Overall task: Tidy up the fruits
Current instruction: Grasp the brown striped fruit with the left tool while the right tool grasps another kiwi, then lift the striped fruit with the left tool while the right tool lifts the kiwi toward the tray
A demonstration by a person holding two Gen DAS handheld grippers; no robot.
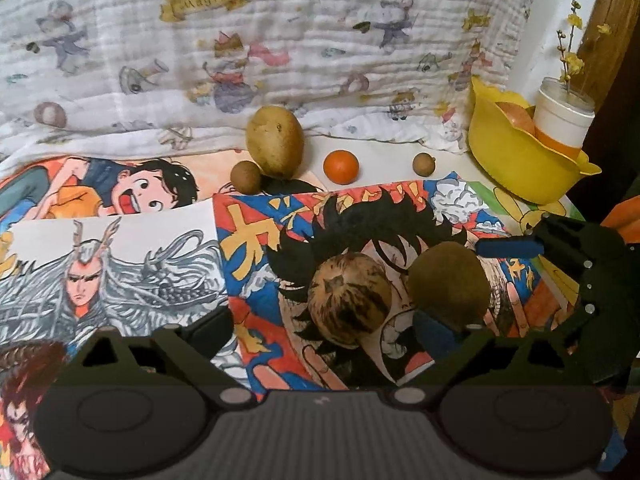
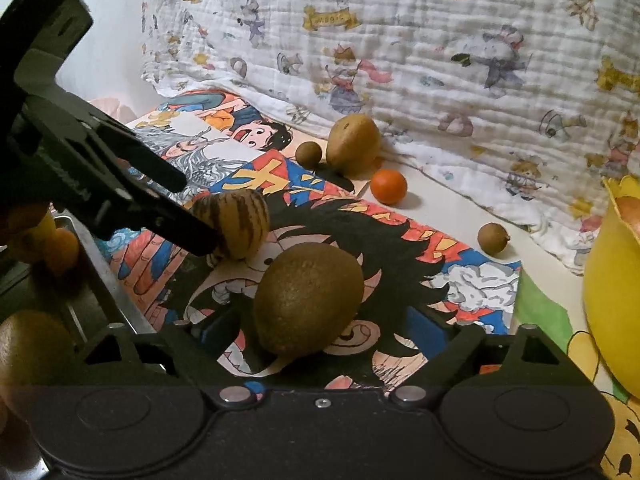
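A brown kiwi (image 2: pixel 309 298) lies on the comic drawings between the blue pads of my right gripper (image 2: pixel 320 332), which is open around it. It also shows in the left wrist view (image 1: pixel 449 285), with the right gripper's blue fingers (image 1: pixel 508 247) on either side. A striped brown fruit (image 1: pixel 350 300) sits between the fingers of my open left gripper (image 1: pixel 324 332); one left finger (image 2: pixel 188 236) touches this fruit (image 2: pixel 234 224) in the right wrist view. Further back lie a potato (image 1: pixel 275 141), an orange (image 1: pixel 341 166) and two small brown fruits (image 1: pixel 245 177) (image 1: pixel 423 164).
A yellow bowl (image 1: pixel 516 160) holding fruit stands at the back right, beside a white cup (image 1: pixel 563 118) with yellow flowers. A metal tray (image 2: pixel 86 264) with fruit (image 2: pixel 60 250) lies at the left. A printed quilt (image 1: pixel 240 40) hangs behind.
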